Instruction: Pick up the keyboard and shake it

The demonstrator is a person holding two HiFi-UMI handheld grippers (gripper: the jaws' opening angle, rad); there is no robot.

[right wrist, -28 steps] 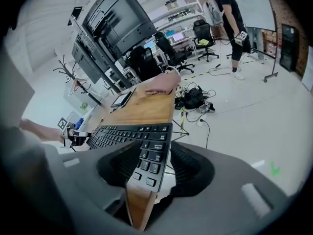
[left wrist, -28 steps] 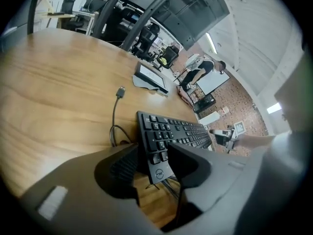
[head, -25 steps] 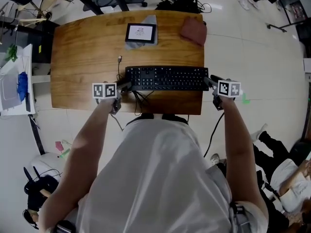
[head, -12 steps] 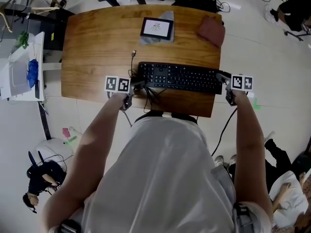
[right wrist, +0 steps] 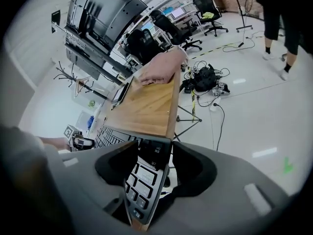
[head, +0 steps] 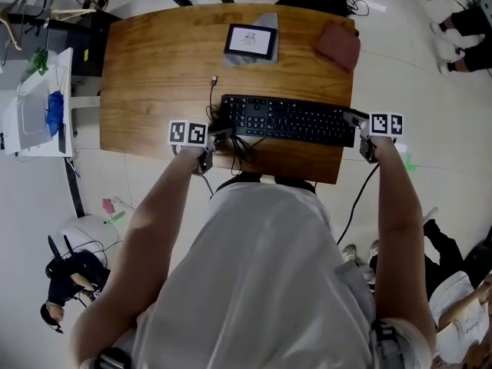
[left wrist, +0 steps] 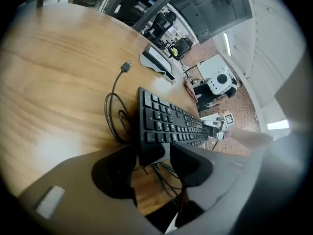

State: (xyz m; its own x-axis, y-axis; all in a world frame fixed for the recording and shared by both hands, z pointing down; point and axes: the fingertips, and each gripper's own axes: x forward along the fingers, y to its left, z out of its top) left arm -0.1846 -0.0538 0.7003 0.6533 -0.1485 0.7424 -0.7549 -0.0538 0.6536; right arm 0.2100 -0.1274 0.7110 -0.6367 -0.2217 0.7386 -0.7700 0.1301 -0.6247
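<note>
On the desk (head: 154, 75), close to its front edge, the keyboard (head: 288, 120) lay lengthwise with its keys up. Its cable (head: 214, 91) looped off the left end, and the plug lay loose on the wood just behind.

Left hand-held gripper (head: 217, 135): at the keyboard's left end, jaws wide. The left gripper view showed the end corner between them, with a sliver of wood visible between that corner and one jaw.

Right hand-held gripper (head: 352, 119): at the keyboard's right end, which overhung the desk's side edge. Its jaws were closing with the right corner between them. I could not see the pads pressing on it.

No view settled whether the keyboard was lifted off the wood.

Farther back on the desk stood a small screen (head: 250, 41), resting on a grey sheet (head: 265, 23). A reddish cloth (head: 337, 46) lay at the far right corner, well apart from the keyboard.
</note>
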